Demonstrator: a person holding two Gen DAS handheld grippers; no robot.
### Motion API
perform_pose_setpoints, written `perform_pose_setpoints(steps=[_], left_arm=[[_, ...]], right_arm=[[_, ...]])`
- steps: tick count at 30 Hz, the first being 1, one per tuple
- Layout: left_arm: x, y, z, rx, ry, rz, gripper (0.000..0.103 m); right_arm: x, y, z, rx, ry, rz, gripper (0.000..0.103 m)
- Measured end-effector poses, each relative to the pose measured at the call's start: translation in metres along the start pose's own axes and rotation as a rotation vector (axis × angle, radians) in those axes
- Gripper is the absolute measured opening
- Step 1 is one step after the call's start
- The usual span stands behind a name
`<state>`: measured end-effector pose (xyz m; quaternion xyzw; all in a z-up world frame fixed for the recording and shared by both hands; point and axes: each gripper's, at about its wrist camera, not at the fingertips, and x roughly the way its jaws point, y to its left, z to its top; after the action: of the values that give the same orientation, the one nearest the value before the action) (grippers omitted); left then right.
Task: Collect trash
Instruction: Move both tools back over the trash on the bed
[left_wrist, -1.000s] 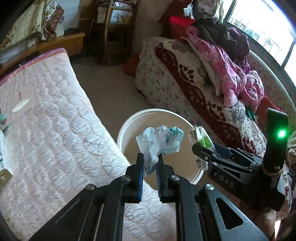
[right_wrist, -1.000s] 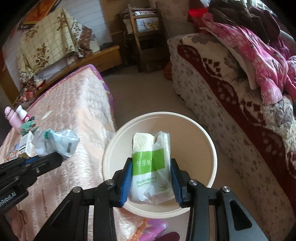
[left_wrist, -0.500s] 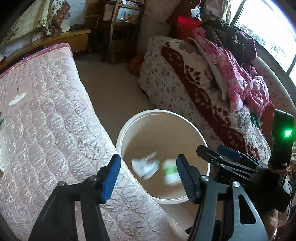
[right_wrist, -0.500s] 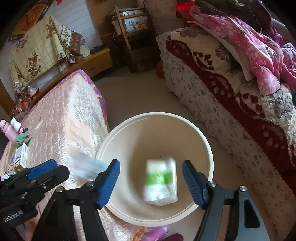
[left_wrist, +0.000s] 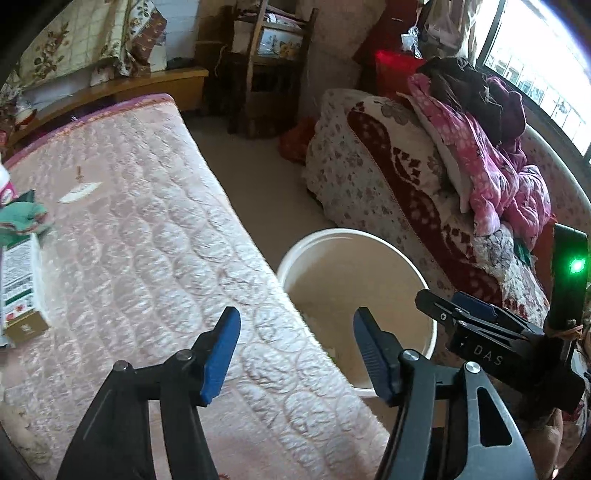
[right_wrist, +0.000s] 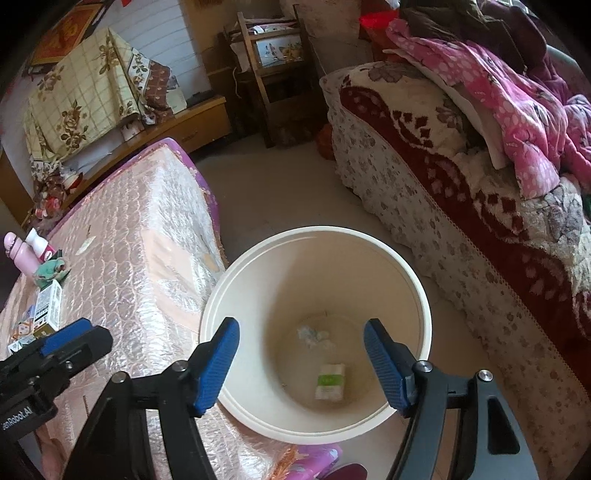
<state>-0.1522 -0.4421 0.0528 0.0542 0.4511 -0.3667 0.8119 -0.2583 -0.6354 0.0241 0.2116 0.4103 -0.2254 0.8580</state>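
bin (right_wrist: 424, 291): cream bucket sitting on the floor between the mattress (left_wrist: 140, 236) and the sofa (right_wrist: 480, 206), touching the mattress edge.
trash in bin: green-label packet (right_wrist: 330, 381) and crumpled wrapper (right_wrist: 313, 335) are lying on the bin's bottom, apart from each other.
right hand-held gripper (right_wrist: 301, 363): you're hovering it over the bin's mouth, jaws spread wide, nothing between them.
left hand-held gripper (left_wrist: 296, 354): you're holding it over the mattress edge beside the bin, jaws apart, nothing in them.
remaining trash: likely the carton (left_wrist: 16, 284) and teal crumple (left_wrist: 24, 218) at the mattress's far left; two bottles (right_wrist: 26, 249) are standing near them, trash or not I can't tell.
step in hand: you're going back for more, I'd judge. Keep the jaws wide, come down squarely over one piece, and close on its bulk, not a loose flap.
watch: the soft mattress gives, so don't press in.
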Motion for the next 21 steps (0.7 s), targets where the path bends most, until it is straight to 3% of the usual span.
perform_pose_setpoints(steps=[21], left_arm=[[-0.089,0.053,-0.016,-0.019,-0.143,0.180,0.074]], right_arm=[[-0.027,0.071,-0.013,-0.104,-0.024,0.059,0.073]])
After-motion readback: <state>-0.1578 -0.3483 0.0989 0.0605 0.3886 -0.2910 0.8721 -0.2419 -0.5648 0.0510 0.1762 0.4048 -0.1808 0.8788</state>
